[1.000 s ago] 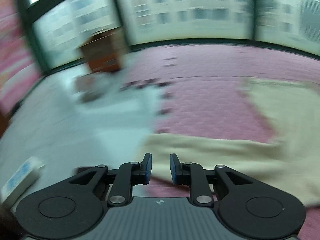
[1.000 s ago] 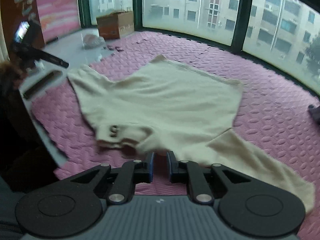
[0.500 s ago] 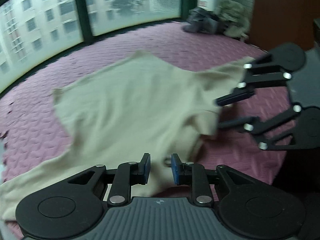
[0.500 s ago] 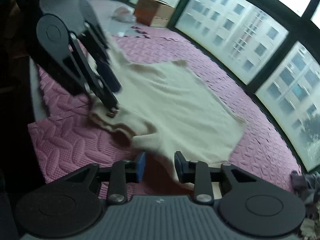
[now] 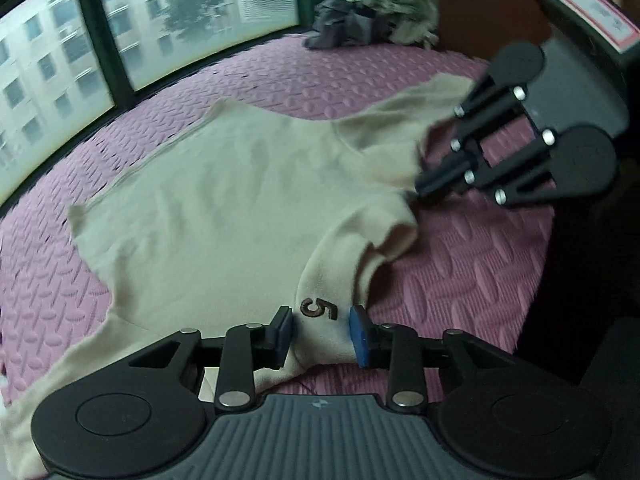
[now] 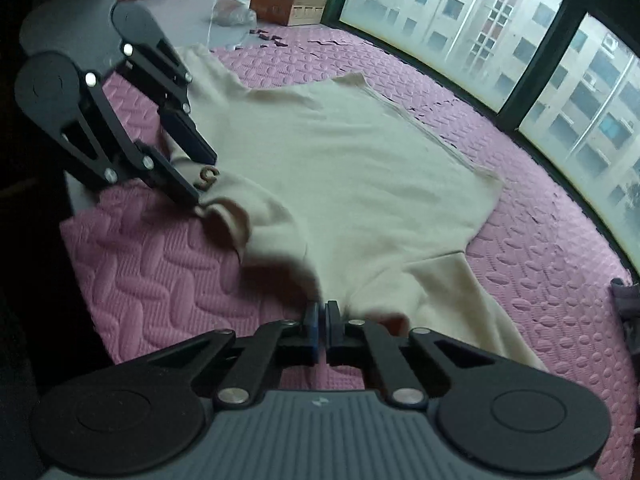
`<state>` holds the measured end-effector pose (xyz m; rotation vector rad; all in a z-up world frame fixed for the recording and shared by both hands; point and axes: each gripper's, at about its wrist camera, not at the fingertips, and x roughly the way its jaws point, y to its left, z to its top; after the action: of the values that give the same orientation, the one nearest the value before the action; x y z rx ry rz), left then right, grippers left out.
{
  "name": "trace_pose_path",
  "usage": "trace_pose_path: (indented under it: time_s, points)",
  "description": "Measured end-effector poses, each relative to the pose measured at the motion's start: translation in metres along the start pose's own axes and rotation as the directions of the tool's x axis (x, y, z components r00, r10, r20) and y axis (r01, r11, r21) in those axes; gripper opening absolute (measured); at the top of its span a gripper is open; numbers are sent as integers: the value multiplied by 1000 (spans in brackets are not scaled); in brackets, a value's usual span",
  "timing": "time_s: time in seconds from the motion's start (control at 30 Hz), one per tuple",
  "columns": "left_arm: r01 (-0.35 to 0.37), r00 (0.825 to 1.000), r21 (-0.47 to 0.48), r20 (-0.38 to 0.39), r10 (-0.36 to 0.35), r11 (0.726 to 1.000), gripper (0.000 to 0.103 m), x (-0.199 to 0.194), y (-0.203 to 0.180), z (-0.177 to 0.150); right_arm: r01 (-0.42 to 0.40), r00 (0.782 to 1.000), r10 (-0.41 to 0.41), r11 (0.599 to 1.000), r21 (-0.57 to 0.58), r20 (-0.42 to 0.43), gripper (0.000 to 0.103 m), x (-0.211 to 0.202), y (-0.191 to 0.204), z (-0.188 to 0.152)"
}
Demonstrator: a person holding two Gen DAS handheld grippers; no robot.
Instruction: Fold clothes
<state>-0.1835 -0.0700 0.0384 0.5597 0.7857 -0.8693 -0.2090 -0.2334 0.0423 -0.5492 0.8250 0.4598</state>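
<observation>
- Sweater (image 5: 224, 208): it lies spread flat on the pink floor mat (image 5: 460, 264), sleeves out to the sides.
- Change: half a second ago my right tongs (image 6: 321, 316) stood parted; now they pinch the shoulder edge.
- My left tongs (image 5: 320, 326) stand parted around the collar with the embroidered 5 (image 5: 319, 307), not clamped.
- I judge a two-point hold is nearly set for folding.
</observation>
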Motion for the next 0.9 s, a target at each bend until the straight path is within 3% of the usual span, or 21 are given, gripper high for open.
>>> trace_pose_path:
  time_s: [0.13,0.4,0.6,0.7,0.8,0.9]
  points:
    - [12,1000,38,-24,-12,999,35,-2,4,0,-10,997,7,999,42,72,4,-22,-6,10]
    - [30,999,90,-28,-28,995,35,-14,1,0,-95,993,85,988,118,87,5,5,0,19]
    - [23,999,5,43,-23,1000,35,-16,14,19,-113,991,103,986,126,82,6,1,7,10]
    - [22,996,-57,89,-17,998,35,-4,17,38,-132,988,115,973,192,100,7,-12,-1,2]
    - [47,994,-98,101,-37,994,35,15,15,52,-76,993,48,961,265,112,8,-30,-18,-12]
    - [69,993,-114,107,-57,991,35,33,5,64,53,994,-83,927,370,66,9,-40,-47,-31]
